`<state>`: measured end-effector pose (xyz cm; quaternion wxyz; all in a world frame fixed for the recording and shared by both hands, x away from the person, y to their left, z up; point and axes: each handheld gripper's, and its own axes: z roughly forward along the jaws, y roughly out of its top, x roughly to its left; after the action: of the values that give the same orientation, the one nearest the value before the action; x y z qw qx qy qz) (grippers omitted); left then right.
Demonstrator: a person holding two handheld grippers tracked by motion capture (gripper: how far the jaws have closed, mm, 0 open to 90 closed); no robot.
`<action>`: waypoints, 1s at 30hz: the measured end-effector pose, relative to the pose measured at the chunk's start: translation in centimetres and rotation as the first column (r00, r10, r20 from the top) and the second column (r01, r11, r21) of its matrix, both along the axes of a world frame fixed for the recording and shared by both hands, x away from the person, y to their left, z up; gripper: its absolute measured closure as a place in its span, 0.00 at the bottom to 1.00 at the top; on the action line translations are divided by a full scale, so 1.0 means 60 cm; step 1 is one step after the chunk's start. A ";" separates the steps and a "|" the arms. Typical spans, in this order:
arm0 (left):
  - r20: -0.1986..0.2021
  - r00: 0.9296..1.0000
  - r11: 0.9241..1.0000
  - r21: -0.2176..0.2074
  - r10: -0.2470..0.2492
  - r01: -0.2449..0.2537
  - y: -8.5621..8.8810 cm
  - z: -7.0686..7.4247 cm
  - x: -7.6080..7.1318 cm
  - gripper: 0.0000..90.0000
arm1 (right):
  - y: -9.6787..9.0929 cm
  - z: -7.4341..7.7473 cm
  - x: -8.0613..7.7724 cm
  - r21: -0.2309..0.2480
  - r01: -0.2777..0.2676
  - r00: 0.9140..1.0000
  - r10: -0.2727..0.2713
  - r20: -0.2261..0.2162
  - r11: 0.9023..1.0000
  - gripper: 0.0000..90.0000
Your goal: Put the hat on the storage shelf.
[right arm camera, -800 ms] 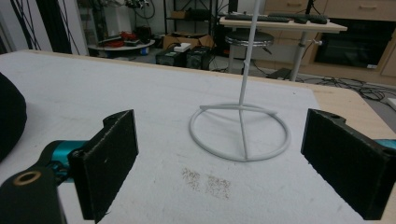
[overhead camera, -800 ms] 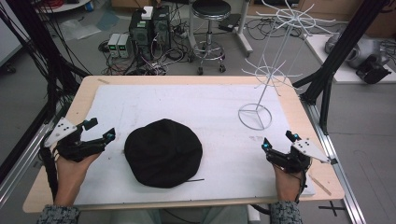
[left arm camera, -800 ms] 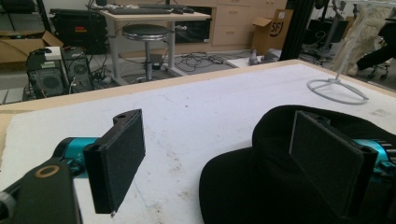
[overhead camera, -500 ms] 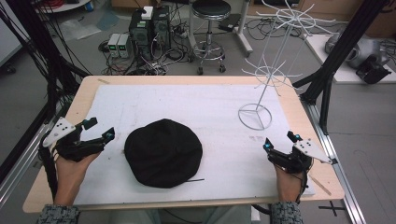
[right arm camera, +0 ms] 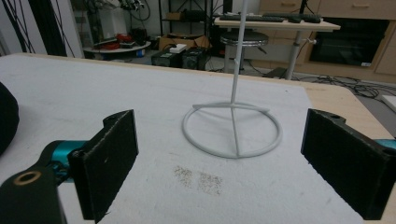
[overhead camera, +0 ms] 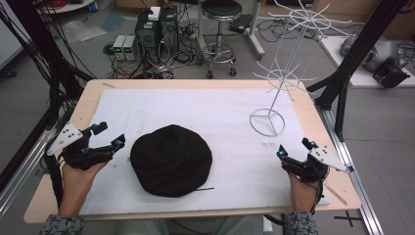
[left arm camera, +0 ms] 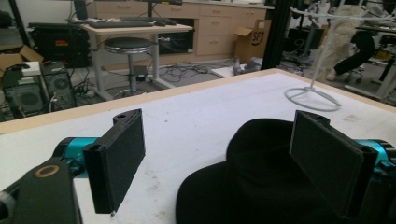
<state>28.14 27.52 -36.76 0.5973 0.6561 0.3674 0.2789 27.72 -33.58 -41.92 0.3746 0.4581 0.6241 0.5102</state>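
High view: I saw the table [overhead camera: 313, 105] filling the middle of the frame, covered by a white sheet [overhead camera: 195, 107]. The black hat [overhead camera: 171, 159] lay flat on the sheet, lower centre, a thin dark thread trailing from its lower right edge. The white wire stand [overhead camera: 267, 122] stood upright at the centre right, its ring base on the sheet and its spoked tiers rising toward the upper right. The left gripper [overhead camera: 108, 137] sat at the lower left in my left hand [overhead camera: 76, 178], jaws spread wide, pointing right toward the hat; its nearer jaw tip lay just beside the hat's left edge, and I could not tell whether it touched. The right gripper [overhead camera: 294, 149] sat at the lower right in my right hand [overhead camera: 302, 188], jaws wide apart and holding nothing, below and to the right of the stand's base, well apart from the hat.

Left gripper view: both jaws rose wide apart at left and right, with the hat [left arm camera: 247, 182] low between them, at the bottom centre and right. The stand [left arm camera: 312, 95] showed in the upper right.

Right gripper view: the jaws stood wide at the lower left and lower right, with the stand's ring base [right arm camera: 232, 128] centred beyond them on the sheet. A sliver of the hat [right arm camera: 7, 123] showed at the left edge.
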 end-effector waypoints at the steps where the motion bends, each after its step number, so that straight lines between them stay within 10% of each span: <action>1: 0.003 1.000 1.000 0.003 -0.010 0.010 -0.004 0.000 0.000 0.20 | 0.000 0.000 -0.001 0.005 0.002 1.000 -0.002 -0.003 1.000 0.11; 30: -0.029 0.964 0.958 0.108 -0.265 0.266 -0.142 -0.024 -0.009 0.20 | -0.008 -0.001 -0.005 0.020 0.006 1.000 -0.006 -0.001 1.000 0.11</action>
<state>27.62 19.01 -38.21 0.5893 0.7336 0.2642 0.2117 27.39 -34.05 -41.96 0.3710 0.4641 0.6178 0.5151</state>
